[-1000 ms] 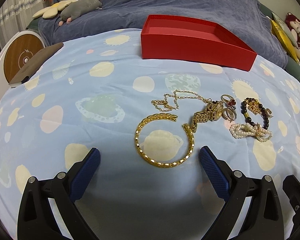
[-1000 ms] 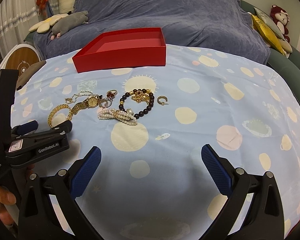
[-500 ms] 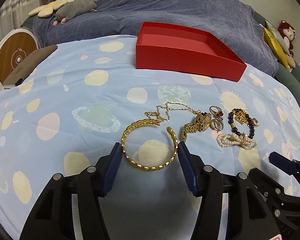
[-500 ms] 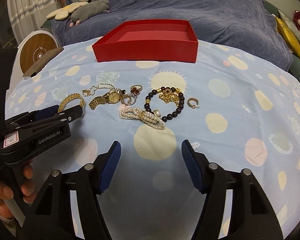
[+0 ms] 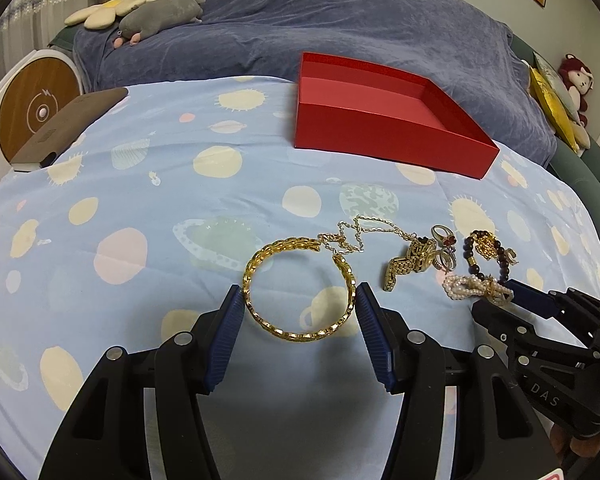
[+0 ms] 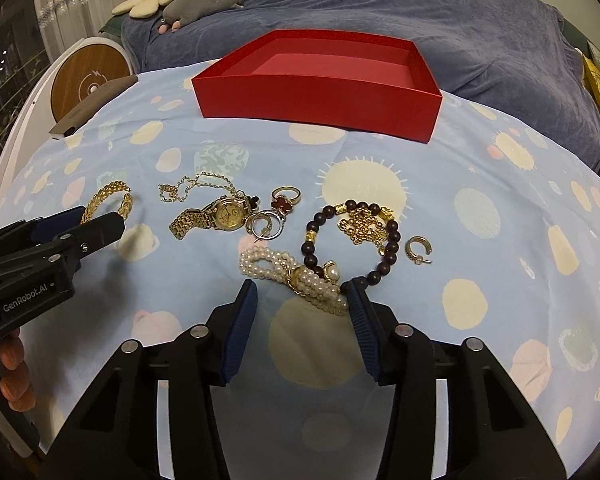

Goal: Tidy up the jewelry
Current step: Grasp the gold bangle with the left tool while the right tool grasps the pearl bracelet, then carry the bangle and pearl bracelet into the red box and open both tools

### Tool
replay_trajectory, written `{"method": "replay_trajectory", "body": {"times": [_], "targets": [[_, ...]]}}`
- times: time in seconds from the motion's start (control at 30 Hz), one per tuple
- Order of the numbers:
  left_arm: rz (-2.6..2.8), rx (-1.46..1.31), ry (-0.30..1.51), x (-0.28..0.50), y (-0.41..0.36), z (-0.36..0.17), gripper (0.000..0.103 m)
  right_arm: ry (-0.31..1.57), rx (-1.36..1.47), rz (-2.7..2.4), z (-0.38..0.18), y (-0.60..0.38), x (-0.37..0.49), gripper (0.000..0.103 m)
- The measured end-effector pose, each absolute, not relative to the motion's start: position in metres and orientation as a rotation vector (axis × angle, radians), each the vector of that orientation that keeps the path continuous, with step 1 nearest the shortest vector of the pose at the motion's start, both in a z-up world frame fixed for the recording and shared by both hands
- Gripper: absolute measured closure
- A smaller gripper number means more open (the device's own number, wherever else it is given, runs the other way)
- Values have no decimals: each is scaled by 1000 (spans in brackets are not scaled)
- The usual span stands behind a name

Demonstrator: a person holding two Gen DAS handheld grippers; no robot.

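Item one — gold bangle [image 5: 300,292], lying on the planet-print sheet [image 5: 140,184]; my left tongs [image 5: 300,308] stand apart, pads touching or nearly touching its two sides.

Item two — pearl bracelet [image 6: 296,276], beside the dark bead bracelet [image 6: 352,236], gold watch [image 6: 224,214] and rings; my right tongs [image 6: 302,300] stand apart around its near end.

Red box [image 6: 320,76] — open, beyond the jewelry, well apart.

Planet-print blue sheet [image 5: 140,184]; navy blanket [image 5: 340,24] far; grey plush [image 5: 160,12] far left; monkey plush [image 5: 578,80] far right.
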State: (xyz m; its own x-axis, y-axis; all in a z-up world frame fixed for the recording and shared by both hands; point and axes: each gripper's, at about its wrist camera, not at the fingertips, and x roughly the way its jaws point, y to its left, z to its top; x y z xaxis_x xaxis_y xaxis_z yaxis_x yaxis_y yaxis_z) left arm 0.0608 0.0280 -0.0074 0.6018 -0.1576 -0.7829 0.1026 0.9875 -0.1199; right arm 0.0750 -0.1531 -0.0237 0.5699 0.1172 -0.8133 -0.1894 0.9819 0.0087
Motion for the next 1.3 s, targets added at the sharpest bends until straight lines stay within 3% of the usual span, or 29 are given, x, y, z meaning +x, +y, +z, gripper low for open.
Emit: {"method": "replay_trajectory", "body": {"times": [0.13, 0.27, 0.8, 1.07, 1.3], "targets": [[-155, -59, 914, 60, 28, -8, 49, 965, -67, 210, -27, -152, 74, 85], [-153, -60, 912, 60, 29, -7, 49, 968, -46, 224, -25, -152, 70, 94], [-224, -88, 878, 68, 26, 45, 48, 812, 77, 255, 56, -171, 65, 98], [-218, -21, 790, 152, 8, 92, 49, 710, 97, 196, 105, -198, 156, 98], [-186, 45, 763, 239, -22, 90, 48, 735, 104, 166, 90, -204, 250, 98]]}}
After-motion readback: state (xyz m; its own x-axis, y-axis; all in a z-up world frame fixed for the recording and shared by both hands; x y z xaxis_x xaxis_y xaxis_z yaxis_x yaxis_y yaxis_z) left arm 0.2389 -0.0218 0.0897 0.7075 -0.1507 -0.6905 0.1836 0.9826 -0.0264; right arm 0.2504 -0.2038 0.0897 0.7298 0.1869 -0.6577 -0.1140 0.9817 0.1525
